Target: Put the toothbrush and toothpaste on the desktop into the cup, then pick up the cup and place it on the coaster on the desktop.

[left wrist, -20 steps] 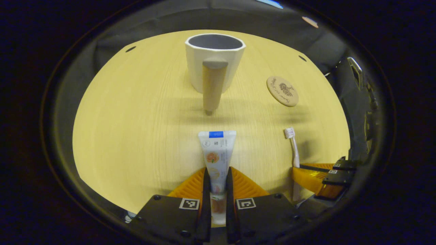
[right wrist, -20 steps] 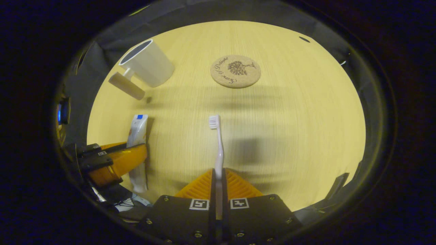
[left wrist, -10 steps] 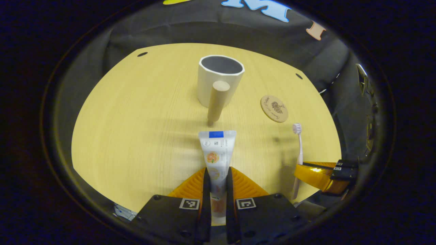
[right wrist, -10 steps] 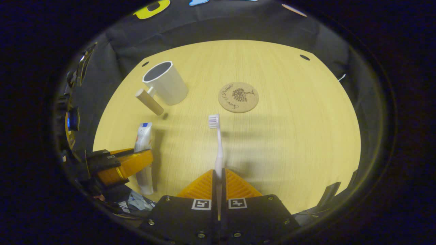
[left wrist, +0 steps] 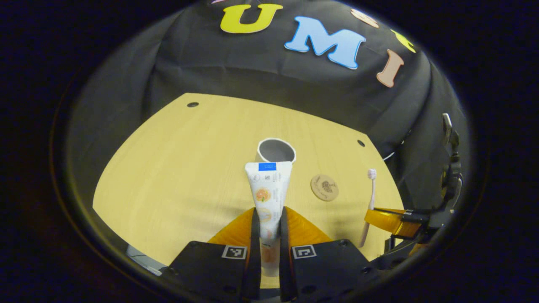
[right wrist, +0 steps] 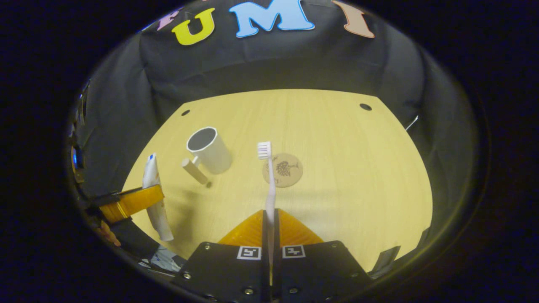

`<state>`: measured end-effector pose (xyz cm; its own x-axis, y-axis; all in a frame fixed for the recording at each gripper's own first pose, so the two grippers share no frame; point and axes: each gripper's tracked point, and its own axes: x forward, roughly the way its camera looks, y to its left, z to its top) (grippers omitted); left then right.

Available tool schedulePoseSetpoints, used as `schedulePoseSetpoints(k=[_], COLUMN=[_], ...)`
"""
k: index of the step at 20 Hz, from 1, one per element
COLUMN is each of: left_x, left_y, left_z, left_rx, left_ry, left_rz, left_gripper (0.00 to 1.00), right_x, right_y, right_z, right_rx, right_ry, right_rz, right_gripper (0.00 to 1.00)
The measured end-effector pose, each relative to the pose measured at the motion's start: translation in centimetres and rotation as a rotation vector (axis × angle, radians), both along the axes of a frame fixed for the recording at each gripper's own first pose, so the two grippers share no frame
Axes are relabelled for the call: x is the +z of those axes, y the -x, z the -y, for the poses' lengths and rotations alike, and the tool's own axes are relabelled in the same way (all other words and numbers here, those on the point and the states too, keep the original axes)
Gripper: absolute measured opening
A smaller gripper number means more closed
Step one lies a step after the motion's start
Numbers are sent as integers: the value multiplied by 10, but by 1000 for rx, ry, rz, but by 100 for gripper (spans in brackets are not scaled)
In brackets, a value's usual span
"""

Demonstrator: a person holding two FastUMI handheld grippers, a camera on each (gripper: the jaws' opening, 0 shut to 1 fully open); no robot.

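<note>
Wooden desktop [right wrist: 337, 139] carries the cup [right wrist: 209, 150] as my landmark: left of it my left gripper [left wrist: 268, 219] clamps the toothpaste [left wrist: 268, 189], right of it my right gripper [right wrist: 269, 219] clamps the toothbrush [right wrist: 269, 181], both lifted for dropping in; coaster [right wrist: 283, 169] waits right

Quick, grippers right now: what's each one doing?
Left gripper: closed on the toothpaste.
Right gripper: closed on the toothbrush.

In the left gripper view the toothpaste [left wrist: 268, 191] covers the front of the cup [left wrist: 276, 150], so the handle is hidden. The picture on the coaster [left wrist: 324, 187] is too small to make out. The toothbrush [right wrist: 269, 185] hides part of the coaster's edge in the right gripper view.
</note>
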<state>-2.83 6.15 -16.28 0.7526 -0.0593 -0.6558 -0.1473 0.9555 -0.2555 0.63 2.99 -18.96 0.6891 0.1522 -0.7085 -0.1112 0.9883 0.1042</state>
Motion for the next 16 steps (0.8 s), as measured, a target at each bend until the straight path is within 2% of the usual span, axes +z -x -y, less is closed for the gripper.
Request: schedulePoseSetpoints(k=[9, 12, 16], left_x=[83, 99, 120], left_y=[-39, -79, -123], left_z=[-33, -36, -29], left_rx=[41, 35, 3], left_ry=[-7, -3, -51], left_rz=[282, 376, 496], left_gripper=[25, 24, 24], right_x=[28, 34, 34], right_y=[-11, -11, -11], right_z=[4, 2, 6], right_rx=[-5, -3, -18], right_ry=[-43, -62, -52], right_rz=[128, 151, 154], right_gripper=[4, 4, 4])
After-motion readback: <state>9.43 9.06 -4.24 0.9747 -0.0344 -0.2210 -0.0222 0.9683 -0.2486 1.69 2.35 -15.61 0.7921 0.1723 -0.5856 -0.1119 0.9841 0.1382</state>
